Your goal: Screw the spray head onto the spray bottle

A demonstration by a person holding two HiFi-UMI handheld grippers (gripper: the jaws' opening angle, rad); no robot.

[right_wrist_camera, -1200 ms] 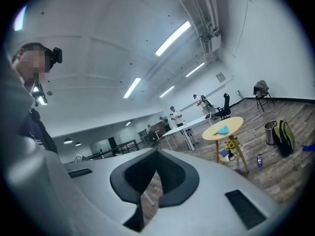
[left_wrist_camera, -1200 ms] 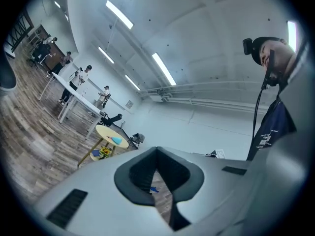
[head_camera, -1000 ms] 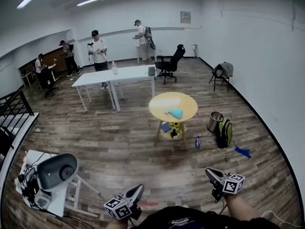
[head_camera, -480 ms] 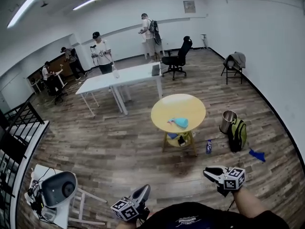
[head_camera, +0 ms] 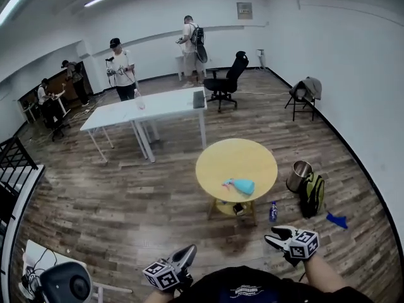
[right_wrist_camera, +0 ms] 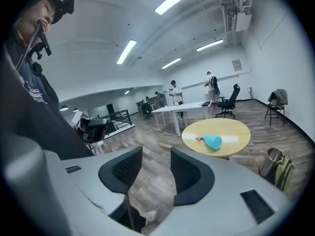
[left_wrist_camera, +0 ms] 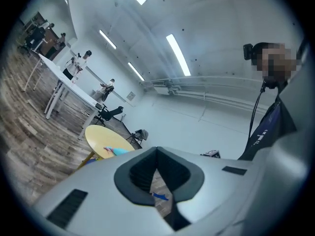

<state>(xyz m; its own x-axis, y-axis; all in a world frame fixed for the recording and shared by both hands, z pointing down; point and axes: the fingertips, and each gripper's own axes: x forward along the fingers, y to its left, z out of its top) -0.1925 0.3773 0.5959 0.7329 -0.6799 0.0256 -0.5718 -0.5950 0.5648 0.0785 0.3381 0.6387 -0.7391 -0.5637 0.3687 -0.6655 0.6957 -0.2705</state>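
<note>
- The spray bottle [head_camera: 241, 185] lies on its side on the round yellow table [head_camera: 237, 156], near the edge closest to you. It is well apart from both of your grippers: farther up the head view, and between the two from left to right.
- Your left gripper [head_camera: 188, 253] is low in the head view, left of the bottle. Its jaws are pressed together with nothing in them.
- Your right gripper [head_camera: 273, 239] is low in the head view, right of the bottle. Its jaws stand apart and have just been opening; only wooden floor shows through the gap.
- In the right gripper view the bottle sits beyond the jaw tips and off to their right, with its narrow end pointing left.
- A small reddish piece [right_wrist_camera: 199, 139] shows at that narrow end. It is too small to tell whether it is the spray head, or whether it is joined to the bottle.
- In the left gripper view the gripper's own body cuts off the near side of the table and most of the bottle.
- The things on the shelf [head_camera: 230, 208] under the table are too small to name.
- The bottom edge of the head view cuts off your arms, and your dark shirt hides the back of the left gripper.
- Count:
  - one spray bottle on the table
  - two grippers
  - one round table
  - one small blue bottle [head_camera: 273, 211] on the floor beside a table leg
  - one metal bin [head_camera: 298, 176]
  - one green backpack [head_camera: 313, 194]
  - four other people [head_camera: 120, 68] at the far end of the room
</note>
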